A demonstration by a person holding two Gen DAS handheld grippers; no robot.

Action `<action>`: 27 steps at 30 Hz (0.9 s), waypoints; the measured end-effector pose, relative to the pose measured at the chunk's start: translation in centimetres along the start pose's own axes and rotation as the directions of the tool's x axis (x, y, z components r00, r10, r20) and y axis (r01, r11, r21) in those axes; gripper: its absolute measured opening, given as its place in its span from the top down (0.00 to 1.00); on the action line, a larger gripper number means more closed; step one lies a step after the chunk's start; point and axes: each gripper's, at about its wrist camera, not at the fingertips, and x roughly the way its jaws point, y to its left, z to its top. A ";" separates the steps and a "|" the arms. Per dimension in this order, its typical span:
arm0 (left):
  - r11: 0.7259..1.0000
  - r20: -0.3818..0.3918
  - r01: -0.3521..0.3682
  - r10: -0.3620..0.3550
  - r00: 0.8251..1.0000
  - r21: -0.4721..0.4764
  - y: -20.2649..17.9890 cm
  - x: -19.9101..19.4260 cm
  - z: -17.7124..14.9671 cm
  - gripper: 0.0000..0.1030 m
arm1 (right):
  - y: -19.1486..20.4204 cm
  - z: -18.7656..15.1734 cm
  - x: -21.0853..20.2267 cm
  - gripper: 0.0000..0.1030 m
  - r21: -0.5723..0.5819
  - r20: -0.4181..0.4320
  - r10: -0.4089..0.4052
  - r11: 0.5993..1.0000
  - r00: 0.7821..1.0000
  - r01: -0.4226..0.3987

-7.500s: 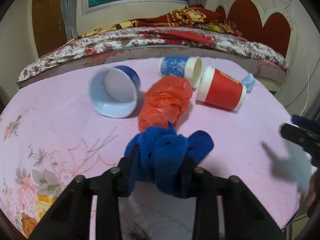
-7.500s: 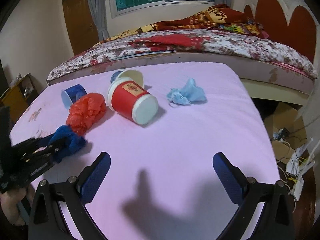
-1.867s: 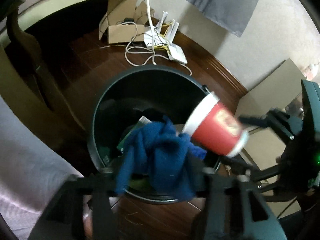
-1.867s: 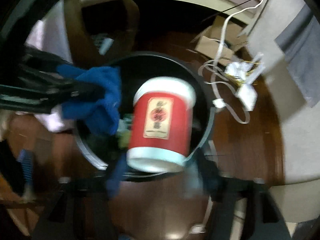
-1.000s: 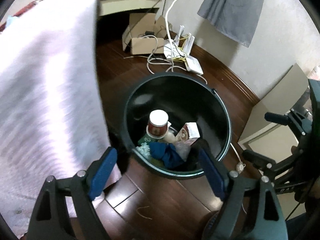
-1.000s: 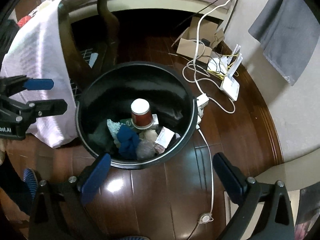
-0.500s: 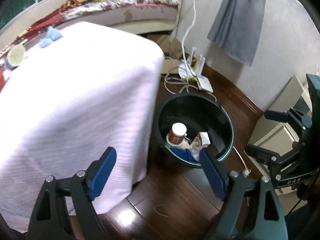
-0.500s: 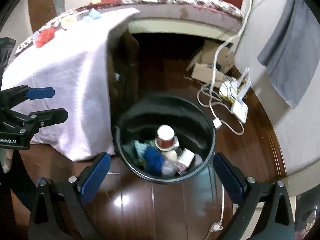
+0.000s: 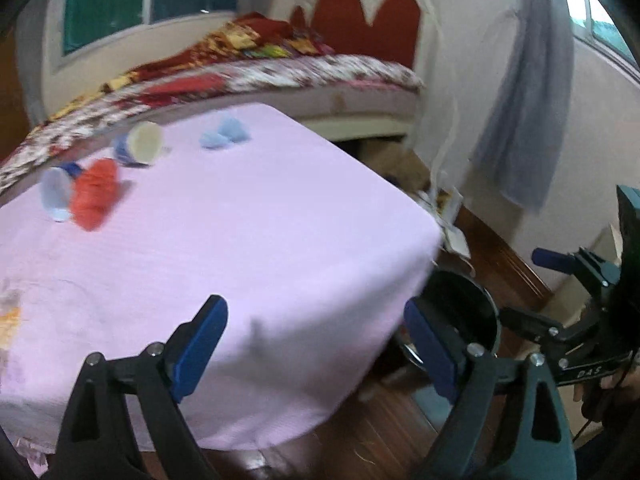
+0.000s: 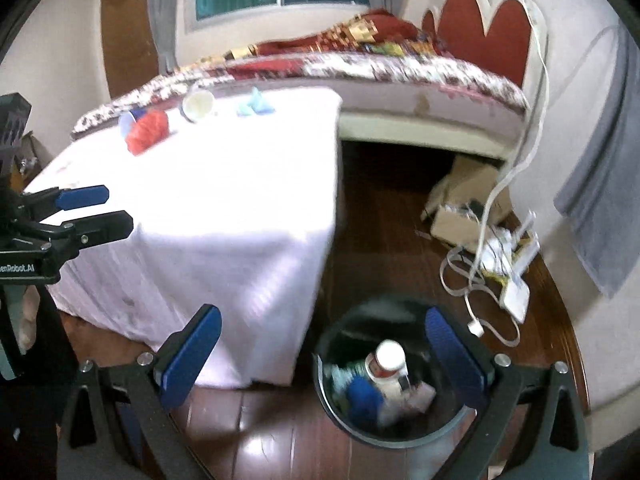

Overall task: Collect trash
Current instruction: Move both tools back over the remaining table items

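On the pink-clothed table (image 9: 248, 248) lie a red plastic bag (image 9: 96, 194), a blue cup (image 9: 56, 196) on its side, a second blue cup (image 9: 142, 148) and a pale blue crumpled scrap (image 9: 224, 136). My left gripper (image 9: 314, 344) hovers over the table's near corner, its jaws opening with nothing between them. My right gripper (image 10: 322, 354) is open and empty above the black bin (image 10: 400, 438) on the floor. Inside the bin rest the red cup (image 10: 386, 364) and the blue cloth (image 10: 362, 396). Each view shows the other gripper (image 9: 536, 292) (image 10: 96, 212) at its edge.
A bed (image 10: 360, 64) with a patterned cover stands behind the table. A cardboard box (image 10: 460, 208), white cables (image 10: 472, 292) and a white device (image 10: 516, 300) lie on the wooden floor right of the bin. A grey cloth (image 9: 524, 120) hangs on the wall.
The red cup and blue cloth left the grippers and lie in the bin. Both grippers have since risen and tilted up, bringing the table top and bed into view.
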 end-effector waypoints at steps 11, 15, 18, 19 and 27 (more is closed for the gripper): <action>0.978 0.071 -0.157 0.167 0.983 -0.136 9.8 -1.9 1.4 0.10 | 6.3 7.8 2.7 0.00 -0.039 0.115 0.039 0.999 0.993 -0.035; 0.964 0.070 -0.206 0.220 0.973 -0.165 12.9 -1.4 2.5 0.21 | 8.3 10.1 4.9 0.00 -0.050 0.101 0.081 0.996 0.992 -0.077; 0.953 0.065 -0.242 0.257 0.964 -0.184 15.2 -0.4 3.3 0.26 | 9.6 12.0 6.9 0.00 -0.061 0.065 0.065 0.996 0.996 -0.061; 0.950 0.062 -0.244 0.260 0.964 -0.197 16.1 0.1 3.6 0.26 | 9.9 12.8 7.8 0.00 -0.056 0.055 0.066 0.996 0.996 -0.063; 0.933 0.008 -0.284 0.293 0.956 -0.222 20.3 4.5 5.7 0.31 | 11.4 19.0 14.8 0.00 -0.076 0.030 0.093 0.993 0.995 -0.091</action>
